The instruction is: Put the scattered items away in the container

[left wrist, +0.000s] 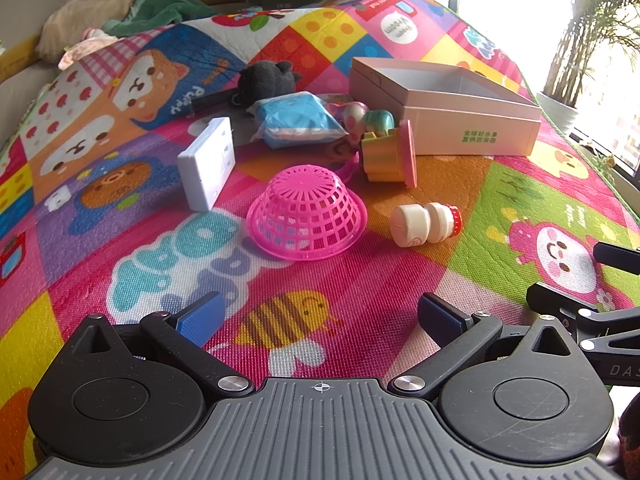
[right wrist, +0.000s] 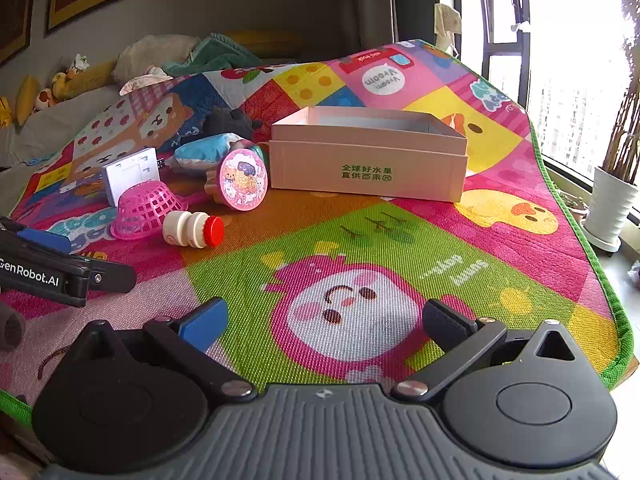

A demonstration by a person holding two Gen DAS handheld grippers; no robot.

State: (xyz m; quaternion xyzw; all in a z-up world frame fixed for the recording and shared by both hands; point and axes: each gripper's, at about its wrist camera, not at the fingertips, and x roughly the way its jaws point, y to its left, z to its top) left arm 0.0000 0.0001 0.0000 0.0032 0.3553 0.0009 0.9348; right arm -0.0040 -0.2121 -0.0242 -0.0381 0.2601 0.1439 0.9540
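Both grippers hover over the cartoon play mat [left wrist: 360, 280], jaws spread wide with nothing between them: the left gripper [left wrist: 320, 320] faces an upturned pink basket [left wrist: 306, 212], the right gripper [right wrist: 324, 326] bare mat. Right of the basket a small white bottle [left wrist: 424, 224] lies on its side, long axis left-right, red cap pointing right. Beyond, a white socket panel [left wrist: 206, 162], blue packet [left wrist: 296, 120] and yellow-pink toy [left wrist: 390, 154] crowd beside the open pink box [left wrist: 472, 136], far right.

From my right wrist, the black plush toy [right wrist: 230, 120] sits half hidden behind the blue packet [right wrist: 204, 152]. My left gripper [right wrist: 52, 256] is cut off by the frame's edge. The box floor [right wrist: 372, 122] stays mostly hidden behind its wall.
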